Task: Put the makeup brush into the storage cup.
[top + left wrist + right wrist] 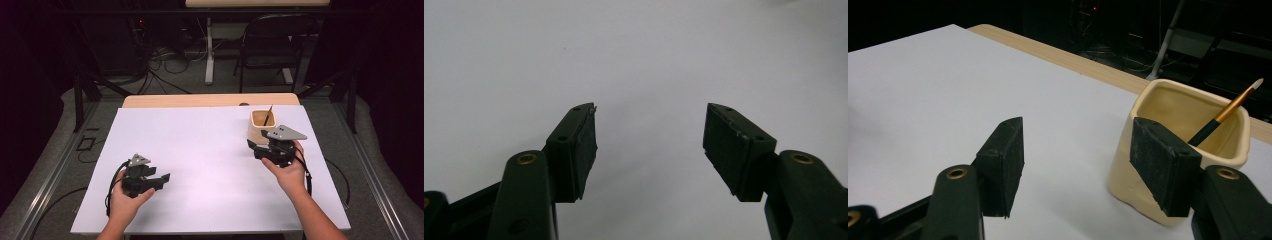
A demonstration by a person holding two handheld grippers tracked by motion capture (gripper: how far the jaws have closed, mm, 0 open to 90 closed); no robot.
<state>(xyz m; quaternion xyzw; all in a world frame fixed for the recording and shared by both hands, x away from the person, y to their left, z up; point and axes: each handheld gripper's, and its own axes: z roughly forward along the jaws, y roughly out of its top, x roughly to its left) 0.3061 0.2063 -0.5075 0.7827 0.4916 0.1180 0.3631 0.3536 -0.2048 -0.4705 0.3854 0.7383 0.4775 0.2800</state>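
The cream cup [262, 126] stands upright on the white sheet [200, 165] that covers the counter [210, 100], toward its far right. A brush [268, 116] leans inside the cup, its tip rising past the rim. In the right gripper view the brush [1230, 112] shows a dark handle, a gold ferrule and a pale tip, resting against the cup's far wall.

Right tool [267, 147]: jaws stand wide apart and grip nothing. It sits just beside the near side of the cup. In its own view the cup [1193, 150] lies to the right of the gap, with the right-hand pad [1163, 165] overlapping its near wall; whether that pad touches the wall cannot be told.

Left tool [160, 181]: jaws likewise wide apart and empty. It is held low over the sheet at the near left, well apart from the cup. Its own view shows bare sheet [634, 60] between and beyond the pads [579, 150].

Assessment: the work appears to be at the approach stage. Nothing has been gripped and the brush is undisturbed in the cup. Closing on the cup or the brush, and whatever follows, remains to be done.
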